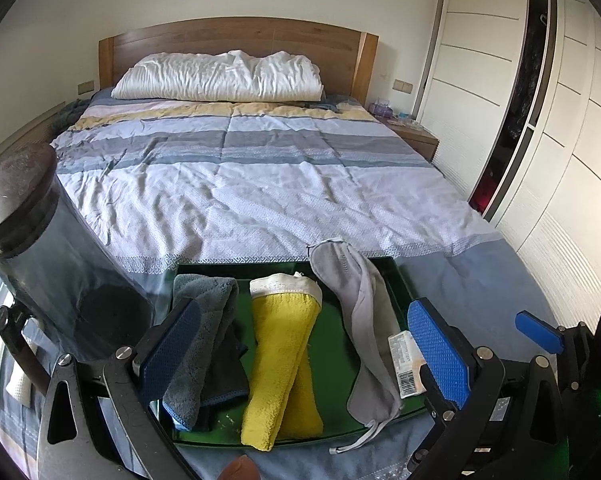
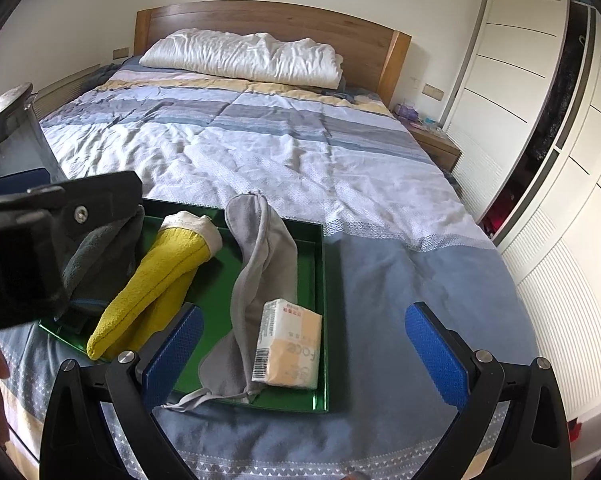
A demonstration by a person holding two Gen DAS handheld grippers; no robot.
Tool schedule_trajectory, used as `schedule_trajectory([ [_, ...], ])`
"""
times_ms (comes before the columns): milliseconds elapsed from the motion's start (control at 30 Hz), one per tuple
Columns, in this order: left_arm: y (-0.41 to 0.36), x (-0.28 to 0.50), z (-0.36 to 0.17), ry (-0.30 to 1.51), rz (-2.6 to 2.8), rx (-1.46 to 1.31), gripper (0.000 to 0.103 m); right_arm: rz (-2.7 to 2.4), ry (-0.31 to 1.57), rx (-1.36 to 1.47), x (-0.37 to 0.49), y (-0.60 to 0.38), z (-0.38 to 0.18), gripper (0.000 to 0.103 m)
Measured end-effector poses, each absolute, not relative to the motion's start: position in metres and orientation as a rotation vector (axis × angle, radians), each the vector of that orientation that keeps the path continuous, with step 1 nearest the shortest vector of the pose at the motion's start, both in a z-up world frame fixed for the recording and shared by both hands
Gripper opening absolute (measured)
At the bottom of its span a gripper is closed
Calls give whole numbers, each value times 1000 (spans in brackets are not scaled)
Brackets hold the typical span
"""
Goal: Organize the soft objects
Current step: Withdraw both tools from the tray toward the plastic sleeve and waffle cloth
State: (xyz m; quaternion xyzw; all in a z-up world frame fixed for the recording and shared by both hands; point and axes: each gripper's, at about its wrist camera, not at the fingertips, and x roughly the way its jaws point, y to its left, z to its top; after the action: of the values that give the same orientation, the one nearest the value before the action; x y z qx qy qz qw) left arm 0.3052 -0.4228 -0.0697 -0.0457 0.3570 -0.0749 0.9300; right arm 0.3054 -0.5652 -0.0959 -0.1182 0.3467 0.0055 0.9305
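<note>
A green tray lies on the foot of the bed. In it, left to right, lie a dark grey folded towel, a rolled yellow towel with a white edge, a light grey drawstring pouch and a small tissue pack. My left gripper is open and empty, its jaws spread over the tray. My right gripper is open and empty, to the right, above the tray's front right corner.
A dark glass jar with a black lid stands left of the tray. The striped bedspread runs to a white pillow and wooden headboard. A nightstand and white wardrobe are on the right.
</note>
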Motion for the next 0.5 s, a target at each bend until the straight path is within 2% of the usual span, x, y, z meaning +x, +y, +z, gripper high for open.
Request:
schedule_trajectory([
  [500,-393,239,-17,642,-249,-128,101,3,658,-231,245,-552,-68,103],
])
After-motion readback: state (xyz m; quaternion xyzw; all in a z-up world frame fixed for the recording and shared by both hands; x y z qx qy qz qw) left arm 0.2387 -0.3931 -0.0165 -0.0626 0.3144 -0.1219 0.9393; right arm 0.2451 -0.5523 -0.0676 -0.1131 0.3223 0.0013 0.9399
